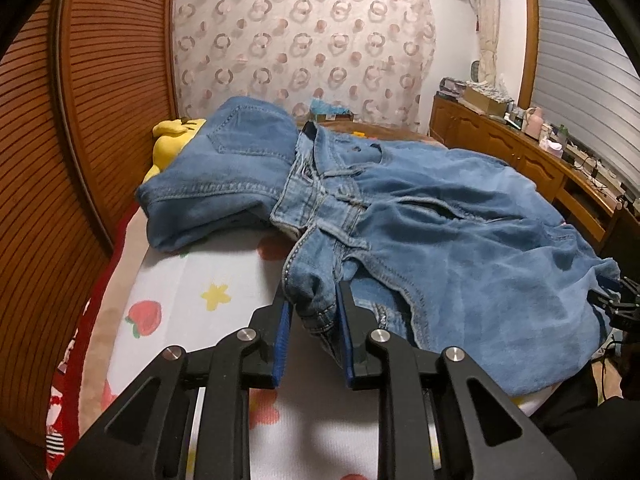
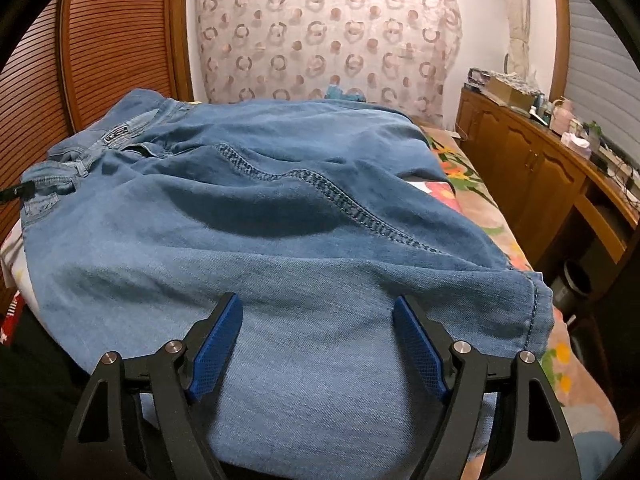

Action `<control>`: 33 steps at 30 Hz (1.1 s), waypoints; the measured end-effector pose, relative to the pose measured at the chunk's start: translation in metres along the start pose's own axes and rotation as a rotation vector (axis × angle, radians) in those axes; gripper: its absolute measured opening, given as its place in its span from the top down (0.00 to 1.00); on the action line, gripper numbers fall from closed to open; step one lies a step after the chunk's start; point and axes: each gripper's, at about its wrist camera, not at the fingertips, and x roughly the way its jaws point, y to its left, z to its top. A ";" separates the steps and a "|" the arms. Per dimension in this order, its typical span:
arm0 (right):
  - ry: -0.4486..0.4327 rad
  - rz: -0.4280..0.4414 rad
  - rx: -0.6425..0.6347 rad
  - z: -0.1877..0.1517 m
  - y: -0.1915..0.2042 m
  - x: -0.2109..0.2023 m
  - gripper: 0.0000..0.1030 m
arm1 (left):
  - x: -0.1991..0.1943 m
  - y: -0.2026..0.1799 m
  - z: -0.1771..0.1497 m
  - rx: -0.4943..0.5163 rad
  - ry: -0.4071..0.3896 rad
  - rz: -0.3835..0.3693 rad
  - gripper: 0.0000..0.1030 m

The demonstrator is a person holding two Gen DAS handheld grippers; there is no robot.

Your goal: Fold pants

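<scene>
From the left wrist camera, the left gripper has its blue-padded fingers pinched on a bunched fold of denim at the waistband end of the jeans. The cloth fills the narrow gap between the pads and rises out of it. The jeans lie open across the bed, whose white sheet is printed with strawberries and a yellow star, and they spread away to the right edge of the mattress. At that far edge the tips of the right gripper show against the hem. Behind the waistband sits a second, folded pair of jeans, its back pocket facing up, resting partly on a yellow plush toy. A slatted wooden wardrobe door stands at the left, a curtain with a ring pattern hangs behind the bed, and a wooden dresser with clutter on top runs along the right wall.

From the right wrist camera, the right gripper stands with its fingers spread wide above one leg of the jeans. The pads are well apart and do not clamp the cloth, though their tips appear to rest on it. A stitched seam runs diagonally across the fabric ahead, and the waistband lies at the far left. The floral edge of the bed shows at the right, beside the dresser.
</scene>
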 end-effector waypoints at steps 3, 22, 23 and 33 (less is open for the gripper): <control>-0.001 0.015 -0.013 0.000 -0.002 -0.003 0.44 | -0.002 -0.006 0.005 0.013 -0.013 -0.008 0.78; -0.035 0.073 -0.032 0.019 -0.019 -0.017 0.98 | -0.018 -0.030 0.040 0.054 -0.100 -0.052 0.82; -0.049 0.068 -0.038 0.022 -0.021 -0.020 0.98 | -0.018 -0.032 0.043 0.058 -0.106 -0.056 0.82; -0.184 -0.016 -0.112 0.071 -0.032 -0.029 0.99 | -0.013 -0.028 0.081 0.053 -0.165 -0.002 0.83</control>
